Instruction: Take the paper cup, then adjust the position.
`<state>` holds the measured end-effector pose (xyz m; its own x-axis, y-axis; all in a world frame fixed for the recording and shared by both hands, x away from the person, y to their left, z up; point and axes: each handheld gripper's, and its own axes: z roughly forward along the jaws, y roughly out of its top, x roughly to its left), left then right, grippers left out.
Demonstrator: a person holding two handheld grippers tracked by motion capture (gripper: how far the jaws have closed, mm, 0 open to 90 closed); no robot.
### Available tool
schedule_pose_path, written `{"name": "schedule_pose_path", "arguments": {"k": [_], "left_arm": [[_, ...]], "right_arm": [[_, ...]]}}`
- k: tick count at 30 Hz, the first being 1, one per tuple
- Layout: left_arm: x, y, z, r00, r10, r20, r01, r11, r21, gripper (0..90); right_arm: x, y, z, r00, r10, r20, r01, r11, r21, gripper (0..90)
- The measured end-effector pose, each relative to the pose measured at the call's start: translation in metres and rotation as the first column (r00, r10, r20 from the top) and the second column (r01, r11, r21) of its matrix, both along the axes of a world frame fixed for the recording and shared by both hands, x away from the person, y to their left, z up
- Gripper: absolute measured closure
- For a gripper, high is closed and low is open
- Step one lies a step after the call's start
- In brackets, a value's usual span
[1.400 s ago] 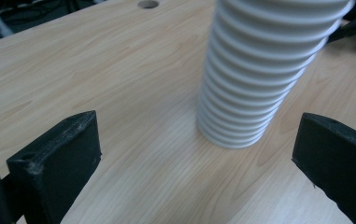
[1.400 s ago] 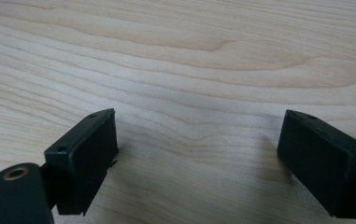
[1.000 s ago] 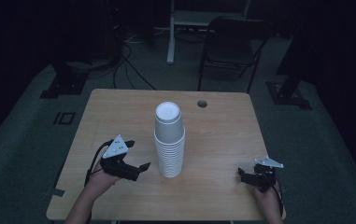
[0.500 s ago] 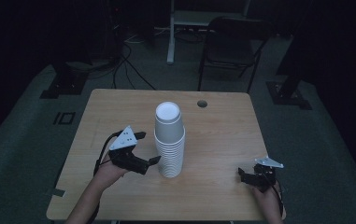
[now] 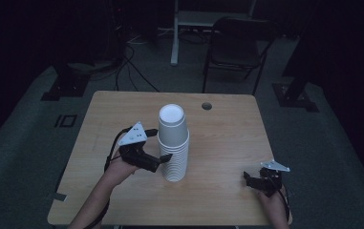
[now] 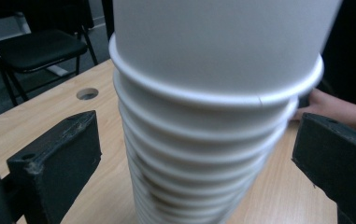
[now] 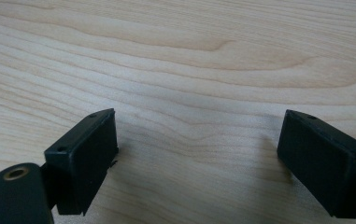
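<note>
— What had moved since the earlier picture?

— My left gripper [image 5: 156,161]. It had started out on the counter [image 5: 227,138] well to the left of the stack of paper cups [image 5: 173,143], and by this moment I had brought it right up against the stack. My right gripper [image 5: 256,180] had stayed where it was, low over the near right corner of the counter.

— And how did the jaws stand?

— Spread wide on both sides. In the left gripper view the stack [image 6: 213,107] stood between my two black jaws, with a gap on either side, so I judged they had not yet closed on anything. In the right gripper view the jaws were parted over bare wood, gripping nothing.

— Where was the stack itself?

— Upright near the middle of the counter, cups nested mouth down, the top one sitting proud of the rims below it. The round hole in the counter [image 5: 206,106] lay beyond it, apart from it.

— How far along was the work, then?

— Barely begun, by my reckoning. No cup had been lifted off; the stack looked whole. The approach was done. Closing on a cup, freeing it and setting it somewhere were all left.
</note>
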<state>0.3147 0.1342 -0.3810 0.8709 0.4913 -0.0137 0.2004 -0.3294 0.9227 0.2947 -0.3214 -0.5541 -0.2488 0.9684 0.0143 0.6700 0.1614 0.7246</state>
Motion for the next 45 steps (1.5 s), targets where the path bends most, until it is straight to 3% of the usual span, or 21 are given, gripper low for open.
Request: {"name": "schedule_pose_path", "arguments": {"k": [7, 9, 20, 29, 45], "left_arm": [[0.008, -0.006, 0.006, 0.9994, -0.032, -0.011, 0.032, 0.9990, -0.033, 1.5], [0.009, -0.009, 0.007, 0.9994, -0.034, -0.002, 0.034, 0.9992, -0.022, 1.5], [0.015, -0.023, -0.002, 0.9986, -0.051, 0.013, 0.051, 0.9976, -0.048, 3.2], [0.016, -0.021, -0.007, 0.9978, -0.058, 0.031, 0.060, 0.9946, -0.085, 4.2], [0.016, -0.020, -0.007, 0.9974, -0.066, 0.029, 0.068, 0.9940, -0.086, 4.9]], "right_arm": [[0.000, 0.000, 0.000, 1.0000, 0.000, 0.000, 0.000, 1.000, 0.000, 11.4], [0.000, 0.000, 0.000, 1.0000, 0.000, 0.000, 0.000, 1.000, 0.000, 11.4], [0.000, 0.000, 0.000, 1.0000, 0.005, 0.001, -0.005, 1.000, 0.000, 11.4], [0.001, -0.001, 0.000, 0.9999, 0.011, 0.001, -0.011, 1.000, 0.000, 11.4], [0.002, -0.001, 0.000, 1.0000, 0.008, 0.000, -0.008, 1.000, 0.001, 11.4]]}}
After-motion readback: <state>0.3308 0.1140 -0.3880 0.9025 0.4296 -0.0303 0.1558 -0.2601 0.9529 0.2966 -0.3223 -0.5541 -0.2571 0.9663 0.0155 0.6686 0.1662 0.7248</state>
